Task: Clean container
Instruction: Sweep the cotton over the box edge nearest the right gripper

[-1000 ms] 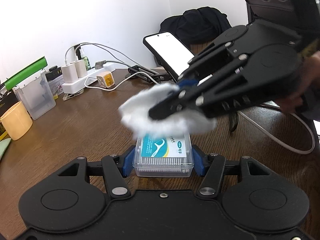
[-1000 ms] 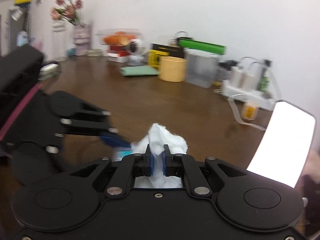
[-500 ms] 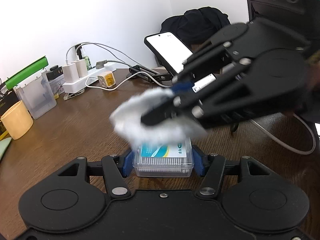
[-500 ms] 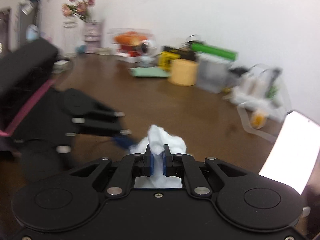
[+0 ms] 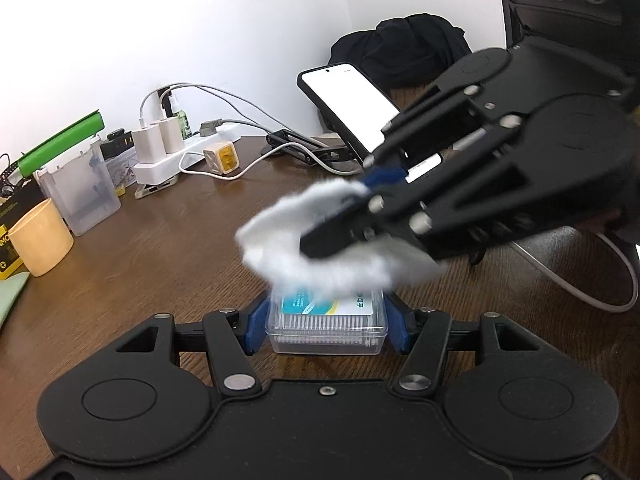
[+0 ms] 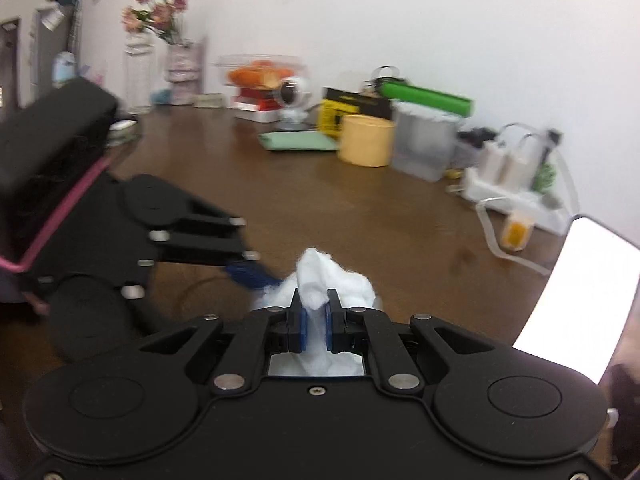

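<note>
container point(image 5: 327, 320) | seen left wrist only | right: flowers point(image 6: 156, 12)

Wad on the box lid, box clamped below

The left gripper point(image 5: 327, 326) has its blue pads pressed on both short sides of a clear plastic container point(image 5: 328, 330) with a teal label, resting on the brown table point(image 5: 160, 248). The right gripper point(image 5: 340, 220) reaches in from the right, pinching a white cotton wad point(image 5: 296, 252) that lies blurred over the container's lid. Behind stand a lit phone point(image 5: 352, 108), a white power strip point(image 5: 160, 164) and a yellow cup point(image 5: 38, 240)
</note>
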